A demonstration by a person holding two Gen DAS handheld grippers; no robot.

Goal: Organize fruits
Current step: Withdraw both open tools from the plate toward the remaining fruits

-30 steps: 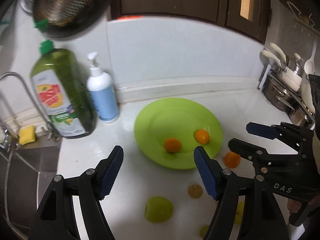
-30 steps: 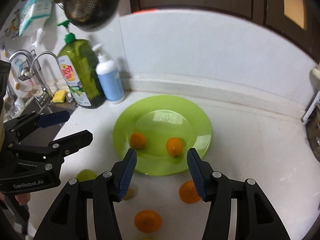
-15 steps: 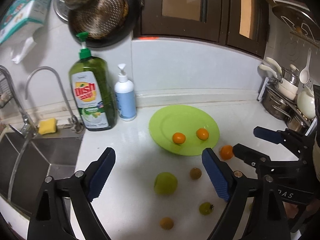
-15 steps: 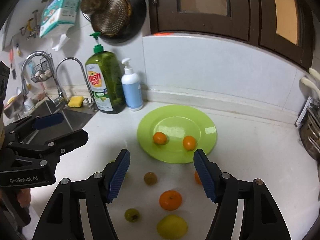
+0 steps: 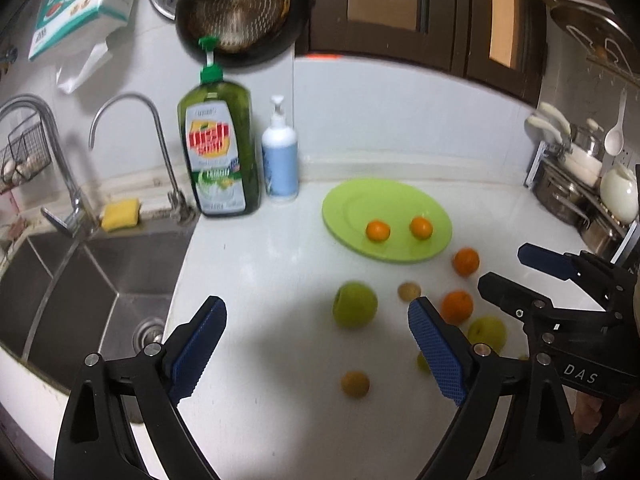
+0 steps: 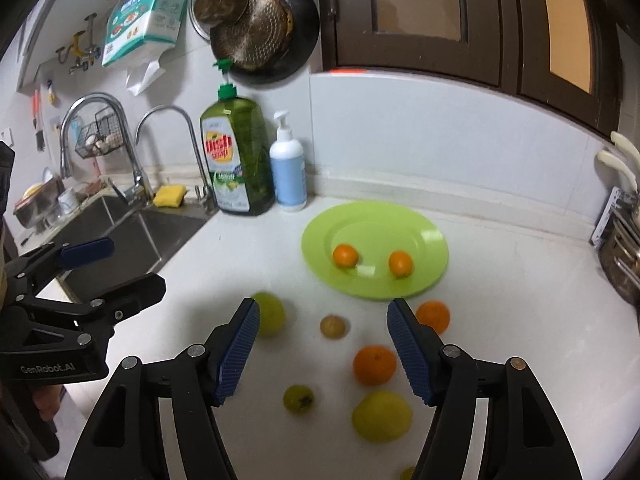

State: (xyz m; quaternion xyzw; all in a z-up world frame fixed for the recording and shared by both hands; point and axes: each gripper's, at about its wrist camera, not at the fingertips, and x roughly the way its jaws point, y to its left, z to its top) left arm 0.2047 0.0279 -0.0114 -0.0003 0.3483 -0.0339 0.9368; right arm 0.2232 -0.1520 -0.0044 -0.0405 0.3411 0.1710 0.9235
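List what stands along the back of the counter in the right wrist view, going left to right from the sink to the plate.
Yellow sponge → green dish soap bottle → white and blue pump bottle → green plate, which holds two oranges.

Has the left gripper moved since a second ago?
Yes. The left gripper has pulled back and up from the green plate: in its own view, the plate now looks smaller and farther away, and more fruit and the sink show.
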